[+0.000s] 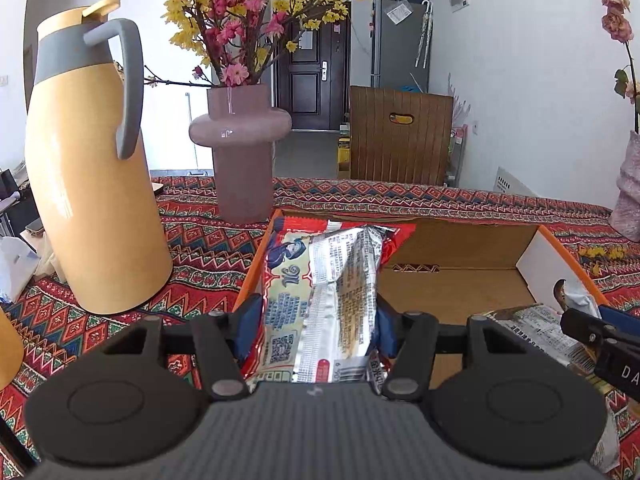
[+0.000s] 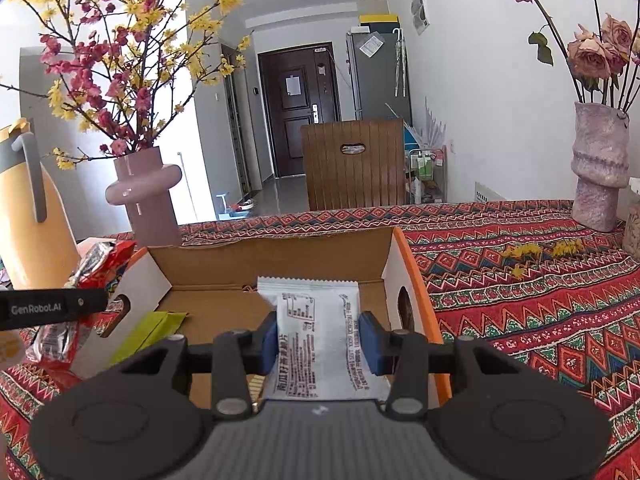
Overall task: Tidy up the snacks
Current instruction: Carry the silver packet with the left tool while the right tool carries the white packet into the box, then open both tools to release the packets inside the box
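My left gripper (image 1: 316, 320) is shut on a red and silver snack packet (image 1: 320, 280), which hangs over the left end of an open cardboard box (image 1: 460, 280) with orange sides. My right gripper (image 2: 318, 338) is shut on a white snack packet (image 2: 316, 336) and holds it over the same box (image 2: 280, 256). A green packet (image 2: 148, 334) lies inside the box at its left. In the left wrist view the white packet (image 1: 532, 324) and part of the other gripper show at the right edge. The red packet (image 2: 96, 268) appears at the left in the right wrist view.
A yellow thermos jug (image 1: 88, 168) and a mauve vase (image 1: 240, 152) of blossom branches stand left of the box on the patterned tablecloth (image 2: 540, 312). A second vase (image 2: 598, 168) with dried roses stands far right. A wooden chair back (image 2: 354, 164) is behind the table.
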`<state>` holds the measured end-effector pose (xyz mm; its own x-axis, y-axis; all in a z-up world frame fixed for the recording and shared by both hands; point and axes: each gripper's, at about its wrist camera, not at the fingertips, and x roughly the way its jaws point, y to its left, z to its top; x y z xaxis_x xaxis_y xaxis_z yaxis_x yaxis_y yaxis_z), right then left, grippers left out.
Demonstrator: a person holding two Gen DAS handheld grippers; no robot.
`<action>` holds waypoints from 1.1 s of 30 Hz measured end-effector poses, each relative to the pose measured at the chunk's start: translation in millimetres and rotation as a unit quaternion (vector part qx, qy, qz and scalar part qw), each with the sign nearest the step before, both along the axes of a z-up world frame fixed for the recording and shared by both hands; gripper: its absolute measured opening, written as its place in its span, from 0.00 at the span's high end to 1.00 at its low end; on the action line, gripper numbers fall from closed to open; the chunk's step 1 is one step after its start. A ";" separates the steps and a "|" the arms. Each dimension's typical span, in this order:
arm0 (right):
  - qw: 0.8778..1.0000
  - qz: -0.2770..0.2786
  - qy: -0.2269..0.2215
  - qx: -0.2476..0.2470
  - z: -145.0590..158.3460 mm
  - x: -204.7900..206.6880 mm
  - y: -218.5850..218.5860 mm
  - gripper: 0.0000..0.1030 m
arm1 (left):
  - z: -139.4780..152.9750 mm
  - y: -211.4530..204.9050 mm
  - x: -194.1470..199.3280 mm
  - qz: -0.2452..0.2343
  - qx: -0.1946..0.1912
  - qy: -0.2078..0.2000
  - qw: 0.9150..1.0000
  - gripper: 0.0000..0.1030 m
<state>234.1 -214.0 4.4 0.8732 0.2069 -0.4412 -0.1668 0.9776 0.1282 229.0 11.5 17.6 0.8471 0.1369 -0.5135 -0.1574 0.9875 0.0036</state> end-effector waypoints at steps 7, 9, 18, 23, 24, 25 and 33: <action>1.000 0.005 0.013 -0.010 -6.5 1.5 4.1 0.58 | -3.0 0.9 -5.3 -0.001 -0.002 -0.007 1.000 0.41; 1.000 0.006 0.015 -0.008 -7.8 2.2 4.0 0.58 | -3.1 0.2 -6.6 -0.002 -0.003 -0.009 1.000 0.38; 1.000 0.007 0.015 -0.013 -9.6 3.3 4.8 0.58 | 1.8 2.4 -13.6 0.005 -0.012 -0.028 1.000 0.19; 1.000 0.008 0.001 -0.001 -7.3 -0.9 1.7 0.42 | 3.6 3.2 -18.8 0.004 -0.016 -0.036 0.999 0.07; 1.000 0.007 -0.003 0.002 -6.3 -2.4 0.5 0.30 | 4.3 3.4 -20.2 0.004 -0.017 -0.038 0.999 0.04; 1.000 0.006 -0.007 0.005 -5.5 -3.9 -0.8 0.20 | 4.9 3.5 -21.6 0.004 -0.018 -0.040 0.999 0.03; 0.999 -0.012 -0.032 0.028 2.6 -11.9 -11.5 0.00 | 9.8 6.8 -29.2 0.004 -0.028 -0.053 0.998 0.00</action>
<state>222.2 -225.4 6.9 0.9042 0.2085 -0.3727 -0.1528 0.9729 0.1735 199.8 18.3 27.4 0.8960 0.1184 -0.4279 -0.1628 0.9843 -0.0685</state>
